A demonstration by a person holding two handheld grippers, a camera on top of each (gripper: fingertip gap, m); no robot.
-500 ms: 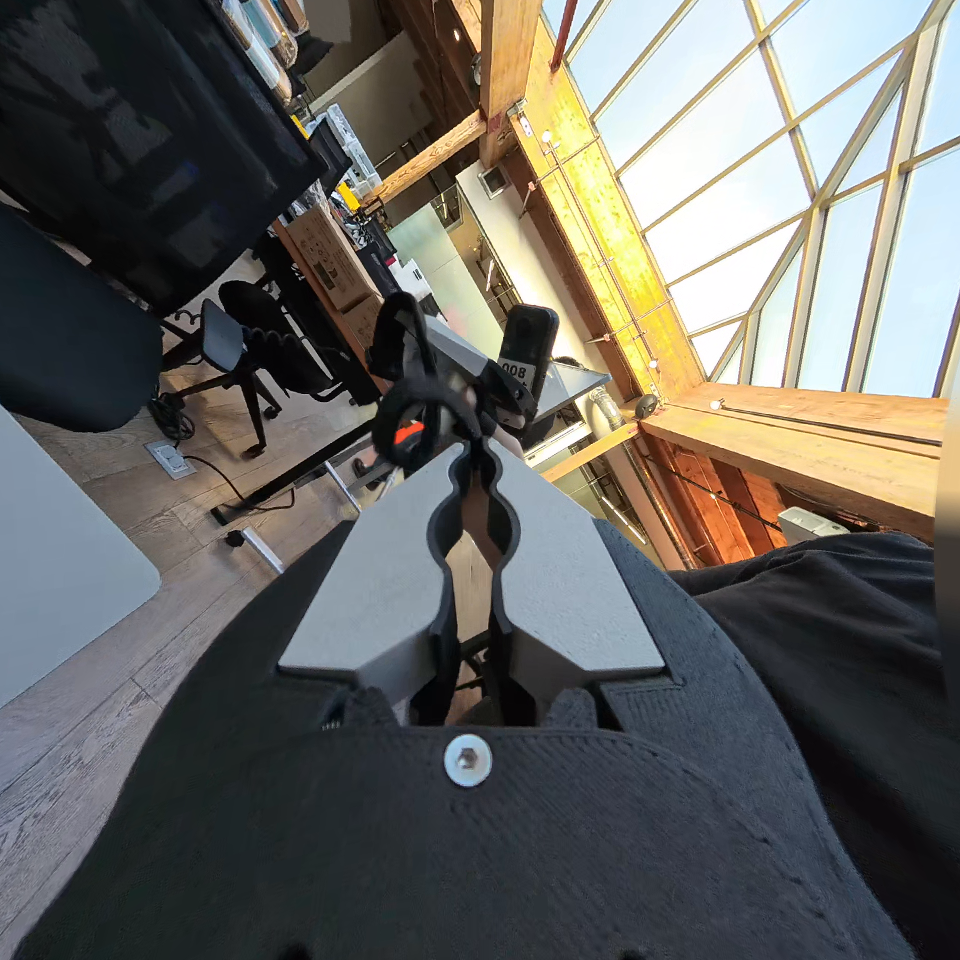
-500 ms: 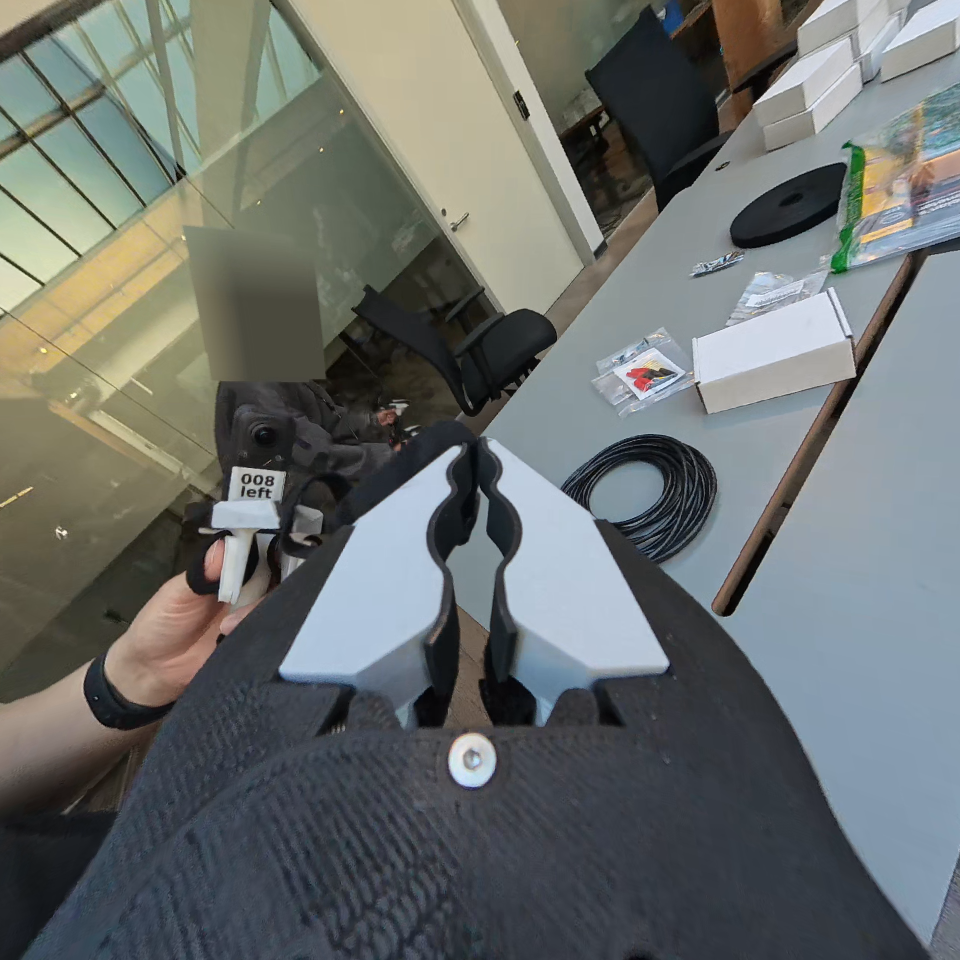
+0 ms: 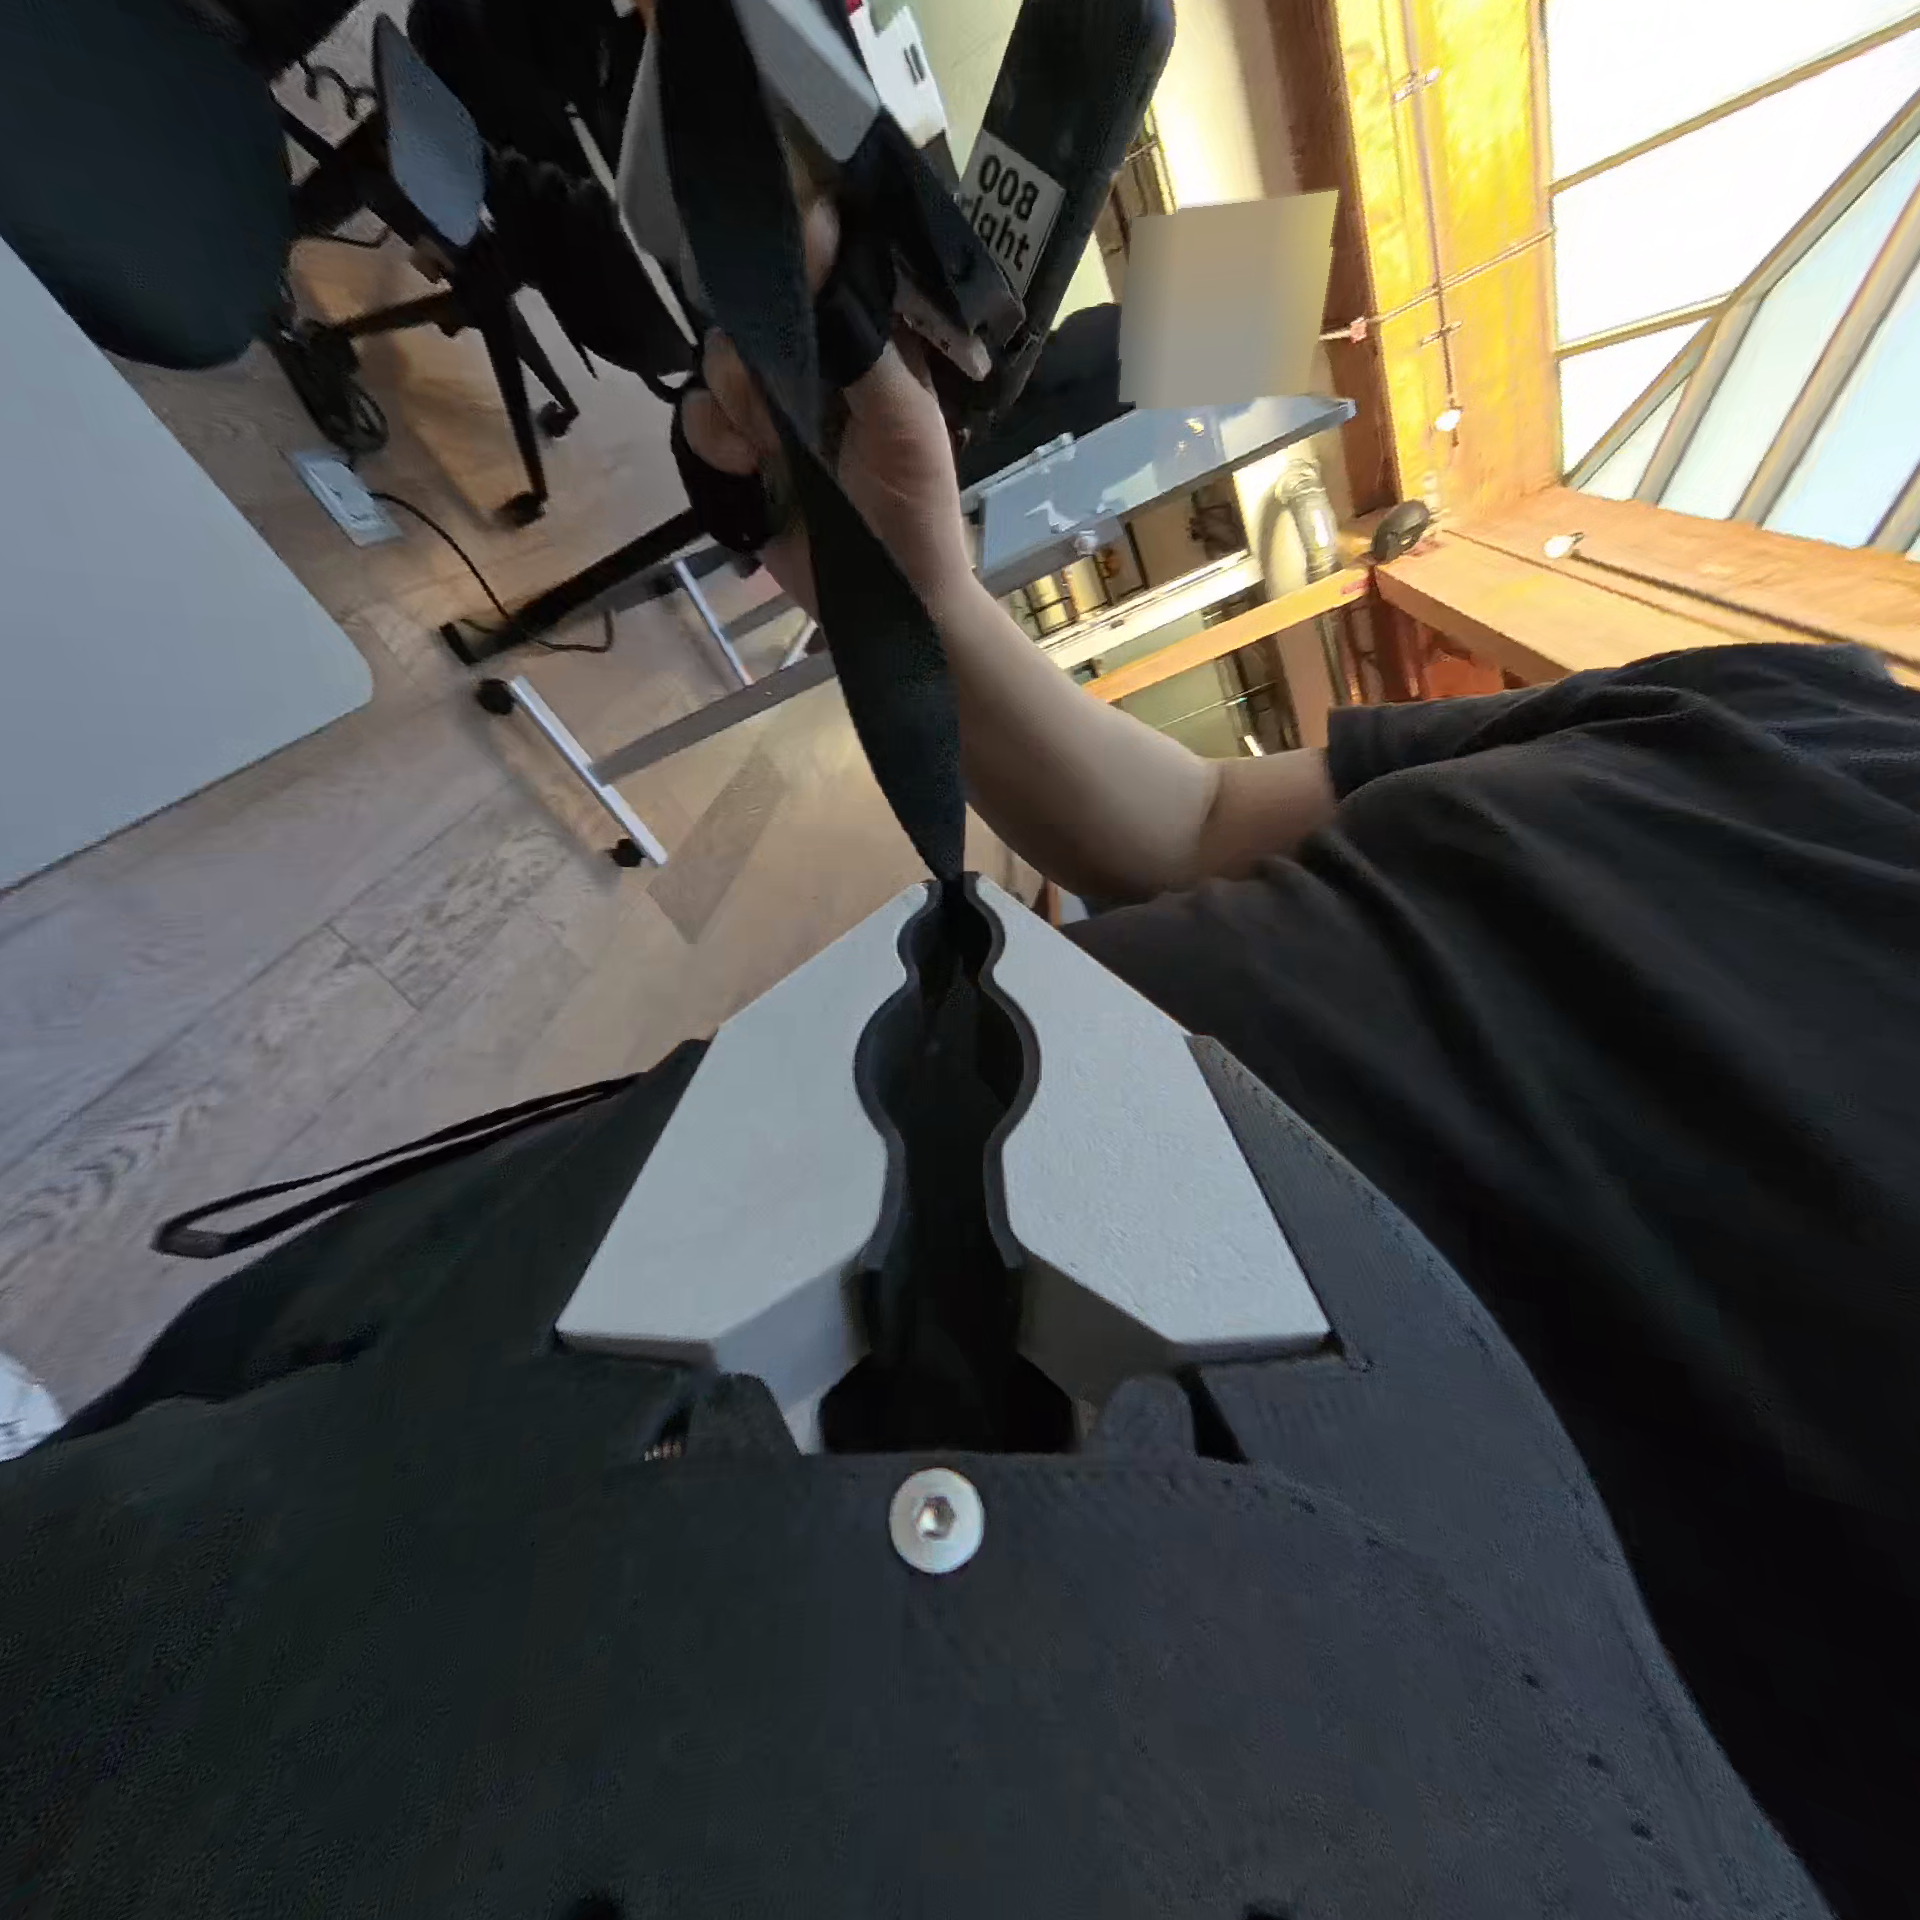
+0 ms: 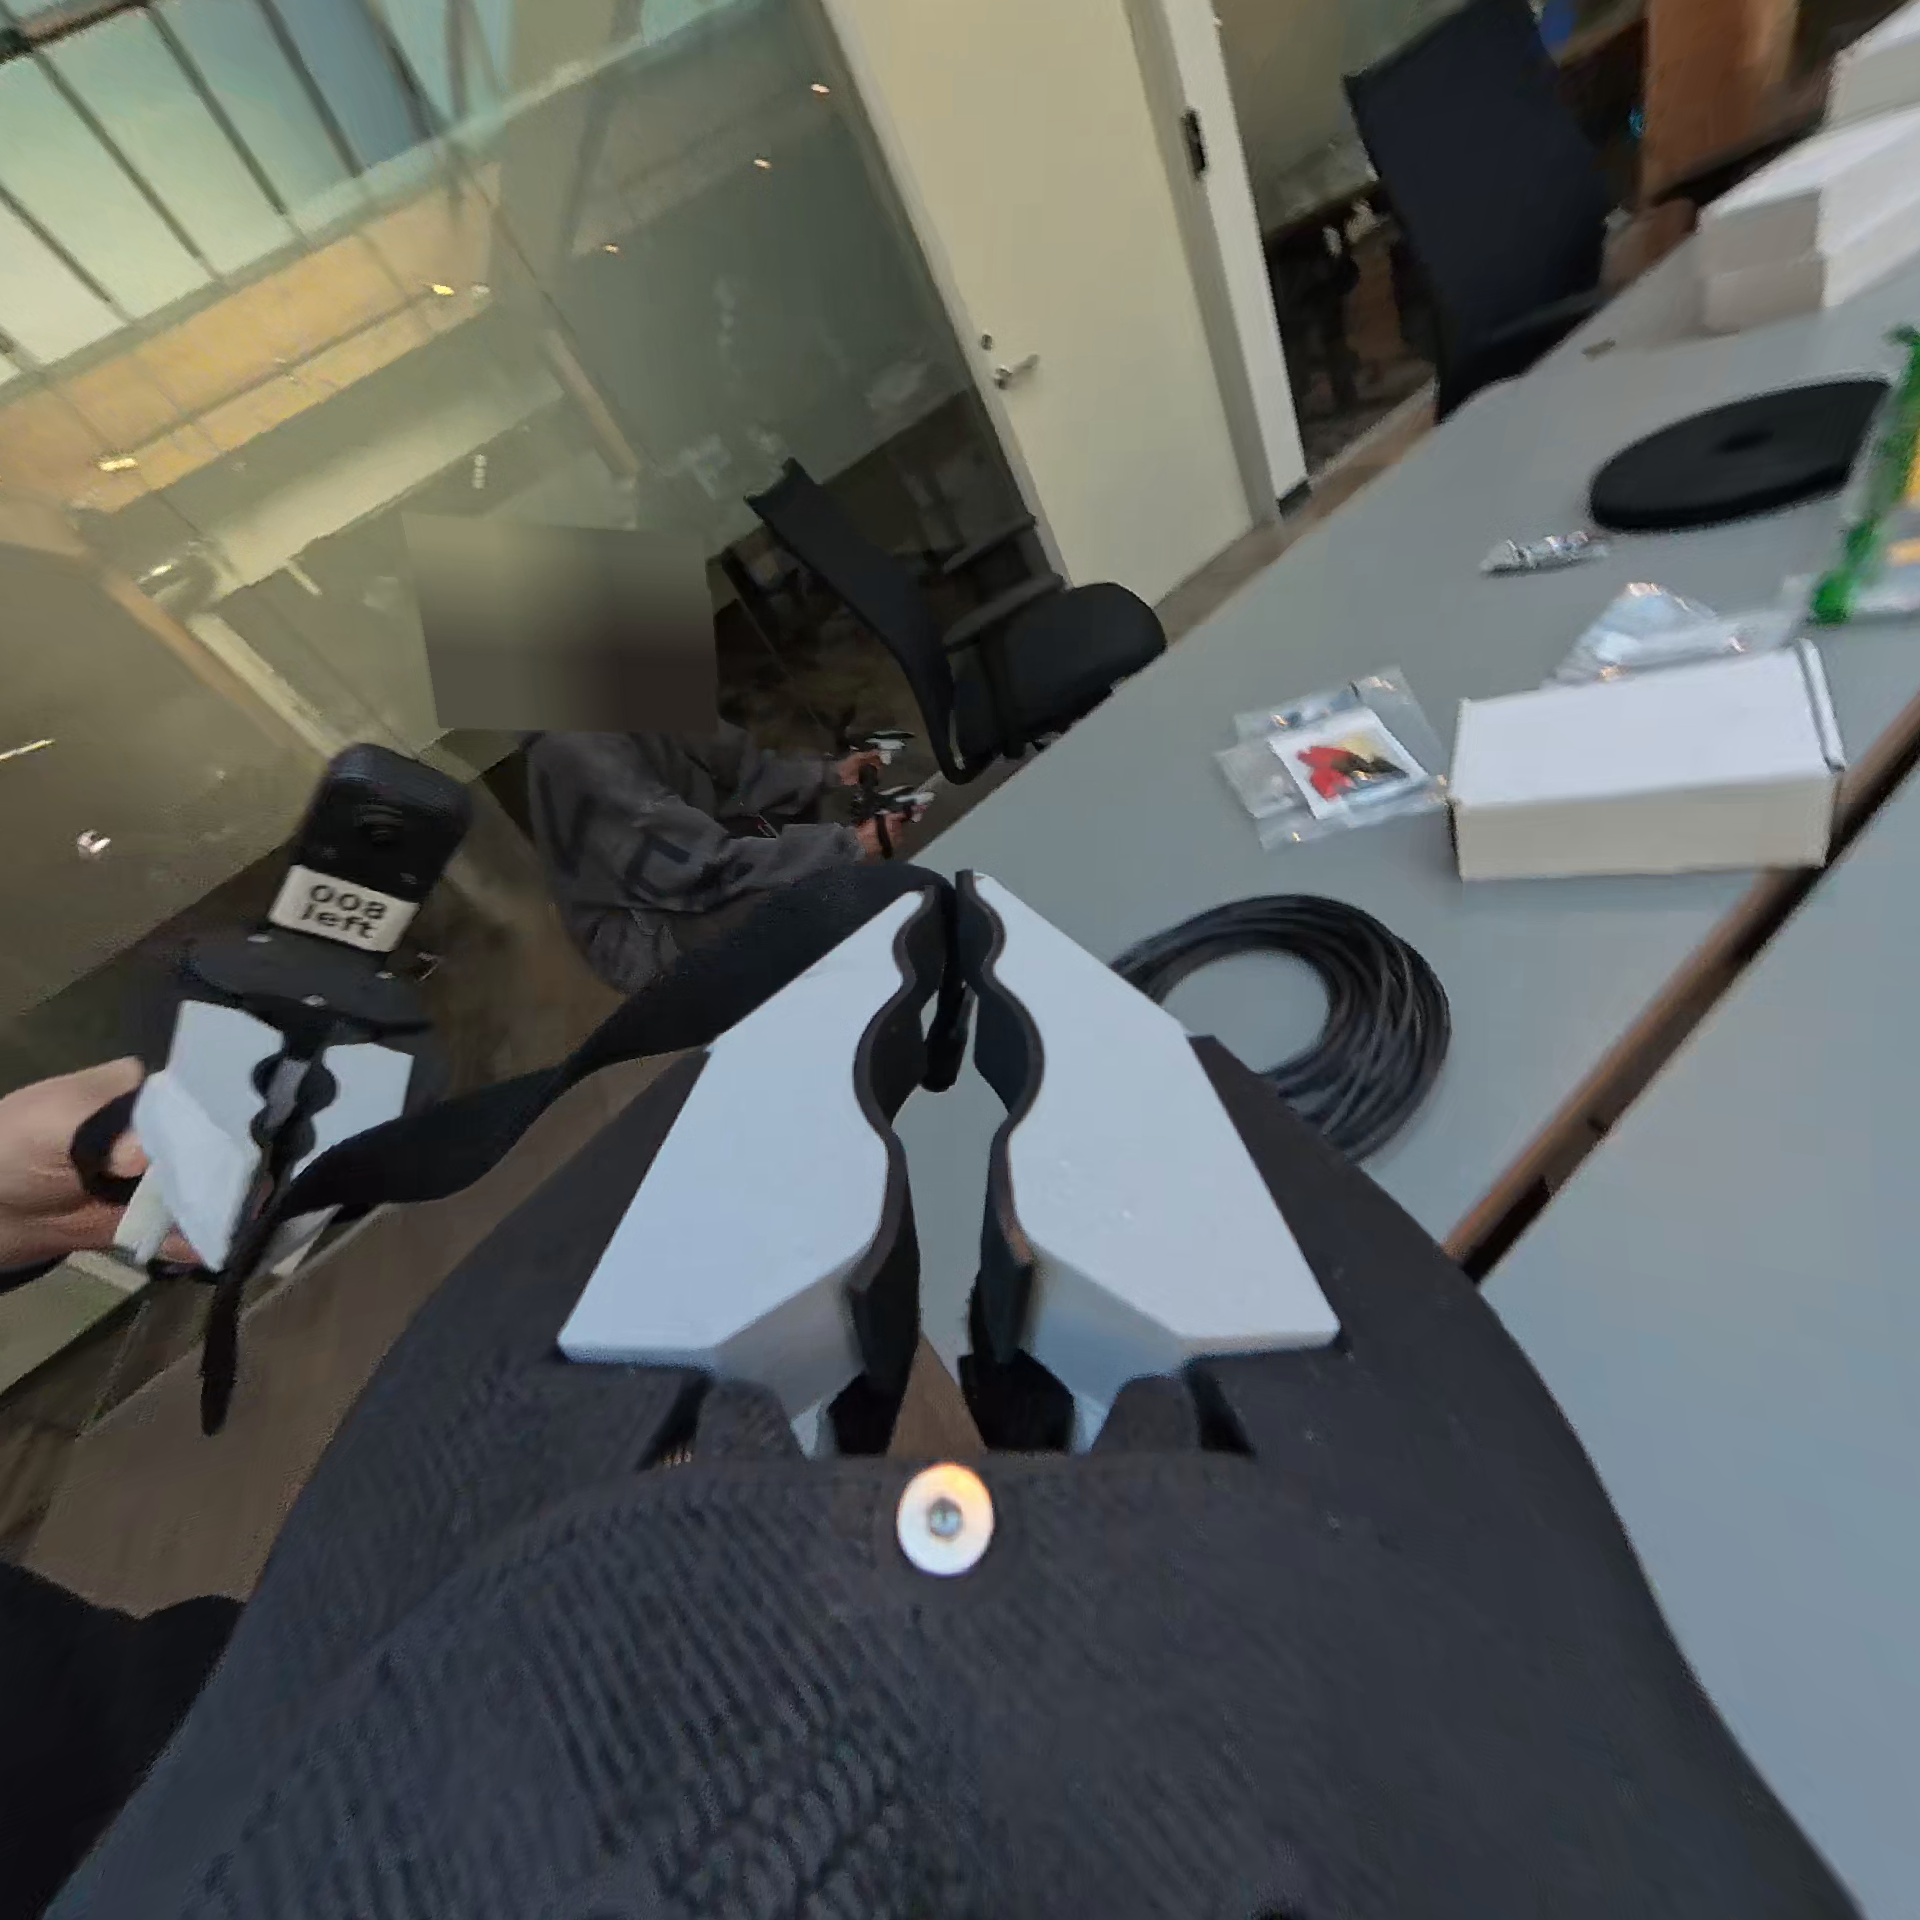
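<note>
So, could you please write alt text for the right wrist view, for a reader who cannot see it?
The right gripper is shut on a black strap that runs left to the left gripper, held in a hand. Behind lie a grey table, a black cable coil and a white box.

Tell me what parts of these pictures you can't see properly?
- Black strap: in the left wrist view its upper end runs behind the person's hand and the right gripper.
- Strap's far end: right wrist view, hidden inside the left gripper.
- Small clear packets on the grey table: contents too small and blurred.
</note>
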